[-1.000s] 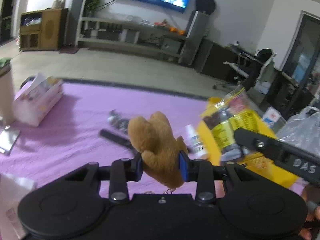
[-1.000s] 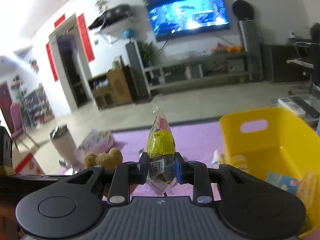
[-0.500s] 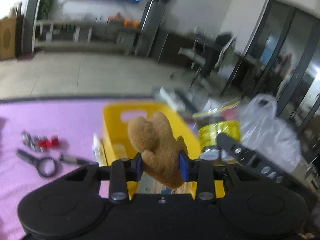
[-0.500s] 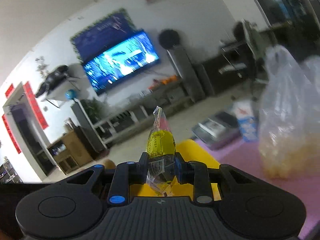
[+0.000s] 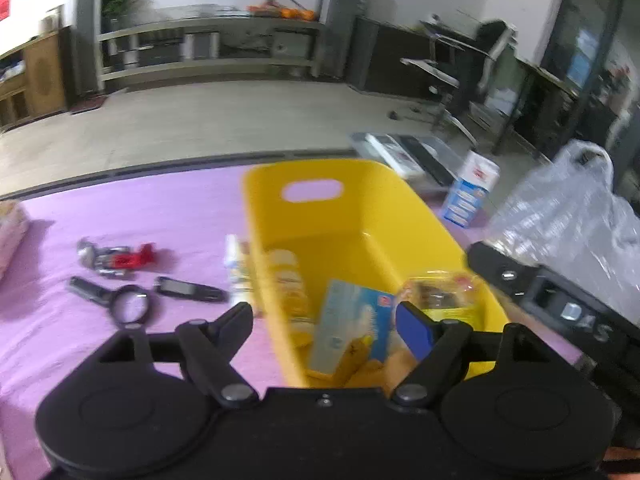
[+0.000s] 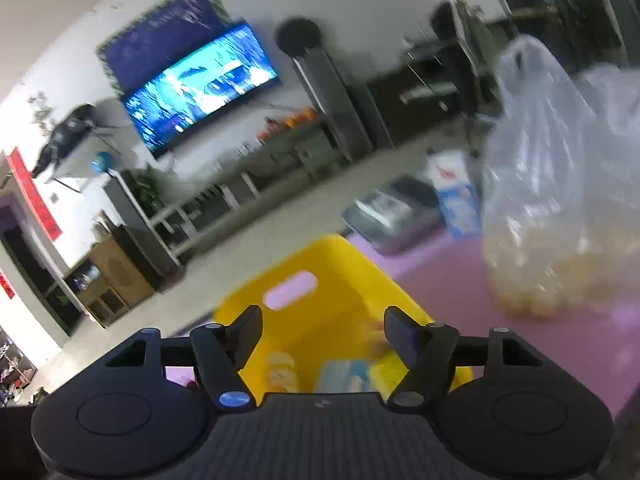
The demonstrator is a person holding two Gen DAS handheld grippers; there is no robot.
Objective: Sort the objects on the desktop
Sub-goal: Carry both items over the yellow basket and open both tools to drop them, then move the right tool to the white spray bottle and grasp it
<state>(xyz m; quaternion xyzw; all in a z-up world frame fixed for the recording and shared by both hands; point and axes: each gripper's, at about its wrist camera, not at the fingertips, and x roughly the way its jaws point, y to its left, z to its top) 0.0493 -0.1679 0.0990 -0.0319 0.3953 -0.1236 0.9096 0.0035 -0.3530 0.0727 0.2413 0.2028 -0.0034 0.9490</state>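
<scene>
Left wrist view: left gripper hangs over the yellow bin, jaws opening with nothing between them, likely for a drop; snack packet inside at 3 o'clock; right gripper likewise opening, empty.

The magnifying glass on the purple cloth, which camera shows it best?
The left wrist view. The magnifying glass lies there in full on the purple cloth, left of the yellow bin, ring and handle both visible though slightly blurred. The right wrist view does not show it at all.
</scene>
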